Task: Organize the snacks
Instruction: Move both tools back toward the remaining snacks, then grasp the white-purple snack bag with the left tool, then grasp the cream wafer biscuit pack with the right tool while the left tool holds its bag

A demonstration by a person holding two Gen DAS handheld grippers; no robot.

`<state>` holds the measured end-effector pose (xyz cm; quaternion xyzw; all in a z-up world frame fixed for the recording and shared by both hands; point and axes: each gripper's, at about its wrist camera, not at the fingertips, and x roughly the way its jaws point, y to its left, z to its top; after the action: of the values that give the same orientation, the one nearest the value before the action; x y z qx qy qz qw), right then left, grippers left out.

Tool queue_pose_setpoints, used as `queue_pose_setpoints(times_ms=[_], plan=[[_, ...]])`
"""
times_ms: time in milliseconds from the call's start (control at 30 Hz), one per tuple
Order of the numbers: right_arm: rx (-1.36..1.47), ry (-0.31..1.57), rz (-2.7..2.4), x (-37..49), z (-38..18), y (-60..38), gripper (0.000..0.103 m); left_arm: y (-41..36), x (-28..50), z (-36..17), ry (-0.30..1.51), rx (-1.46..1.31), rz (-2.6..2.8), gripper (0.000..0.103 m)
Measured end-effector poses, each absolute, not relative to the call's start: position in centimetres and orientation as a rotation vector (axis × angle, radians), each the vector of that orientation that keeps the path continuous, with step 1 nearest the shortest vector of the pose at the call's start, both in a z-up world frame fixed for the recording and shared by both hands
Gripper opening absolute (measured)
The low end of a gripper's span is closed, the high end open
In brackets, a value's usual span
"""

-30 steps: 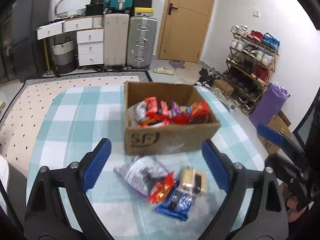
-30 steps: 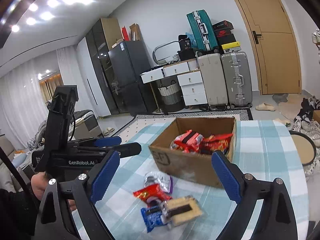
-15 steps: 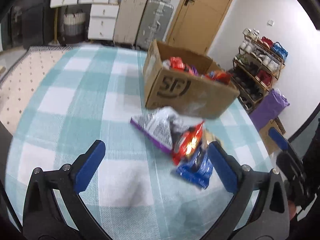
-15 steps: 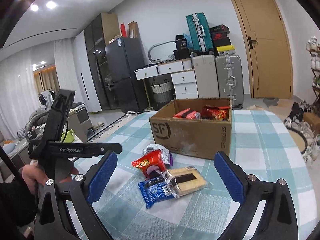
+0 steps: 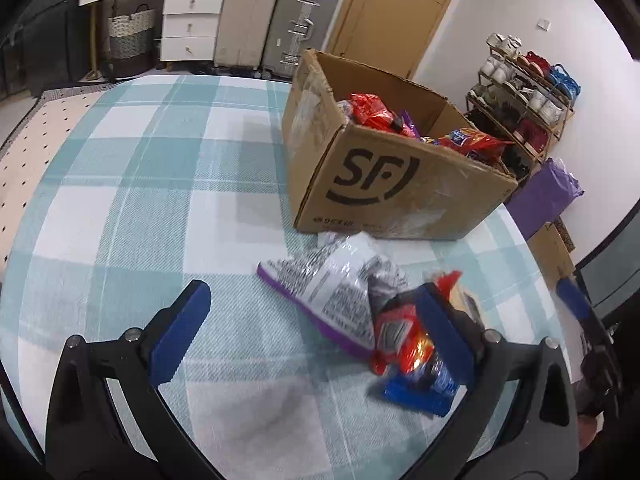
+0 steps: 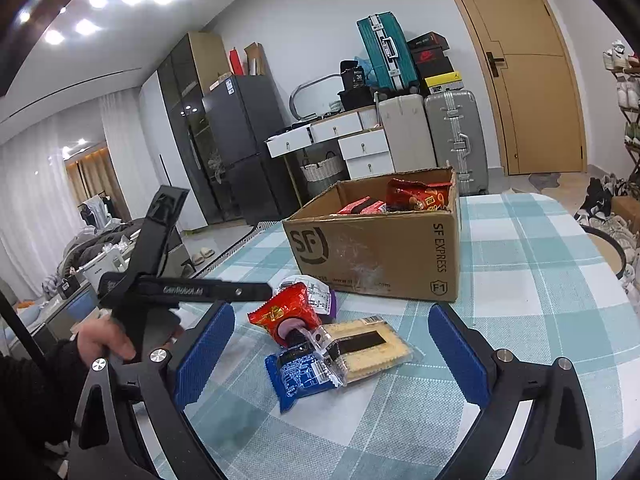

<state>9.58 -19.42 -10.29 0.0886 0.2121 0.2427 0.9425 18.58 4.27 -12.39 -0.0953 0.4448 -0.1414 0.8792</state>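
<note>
An open SF cardboard box [image 5: 380, 184] [image 6: 372, 256] holding several red snack packets stands on the checked tablecloth. In front of it lie a silver-and-purple packet [image 5: 332, 280] [image 6: 320, 286], a red packet [image 5: 400, 336] [image 6: 288, 312], a blue packet [image 5: 416, 392] [image 6: 300, 376] and a clear-wrapped cracker pack [image 6: 368, 344]. My left gripper [image 5: 312, 300] is open low over the cloth, its right finger beside the red packet. My right gripper [image 6: 330, 320] is open, with the blue packet and crackers in the gap, untouched.
The teal-and-white checked table [image 5: 160, 200] drops off at the right past the snacks. A hand [image 6: 100, 340] holds the left gripper at the left of the right wrist view. Suitcases [image 6: 452, 136], white drawers [image 5: 188, 20] and a shoe rack [image 5: 528, 92] stand beyond the table.
The left gripper sank and tilted down toward the loose snacks, its jaws widening a little. The right gripper lowered toward the table, so the box now appears nearly side-on.
</note>
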Motion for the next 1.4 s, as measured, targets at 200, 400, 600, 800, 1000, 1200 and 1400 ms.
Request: queue_pose_setpoints(times_ms=[200,400,600,800,1000,1200,1400], plan=[[0.216,0.448,0.516,10.0,-11.3,-19.7,0.099,2.5,22.2,-14.0,1.014,-0.103,-0.355,0.097],[0.238,0.449,0.532,10.1,-11.4,-20.1,0.099,0.8,23.7,-15.1,1.052,-0.035,-0.41,0.088],[0.268,0.463,0.547,10.6,-11.5,-20.4,0.099,-0.9,24.1,-15.2,1.054,0.046,-0.448,0.076],[0.272,0.445,0.558,10.2,-11.5,-20.5,0.099,0.2,24.1,-15.3,1.06,-0.028,-0.421,0.068],[0.247,0.427,0.562,9.9,-11.2,-20.1,0.099,2.1,22.3,-15.2,1.055,-0.096,-0.376,0.058],[0.244,0.413,0.567,9.6,-11.2,-20.1,0.099,4.2,18.5,-14.1,1.016,-0.14,-0.325,0.058],[0.233,0.408,0.56,9.2,-11.2,-19.8,0.099,5.9,14.6,-12.5,0.965,-0.189,-0.322,0.058]])
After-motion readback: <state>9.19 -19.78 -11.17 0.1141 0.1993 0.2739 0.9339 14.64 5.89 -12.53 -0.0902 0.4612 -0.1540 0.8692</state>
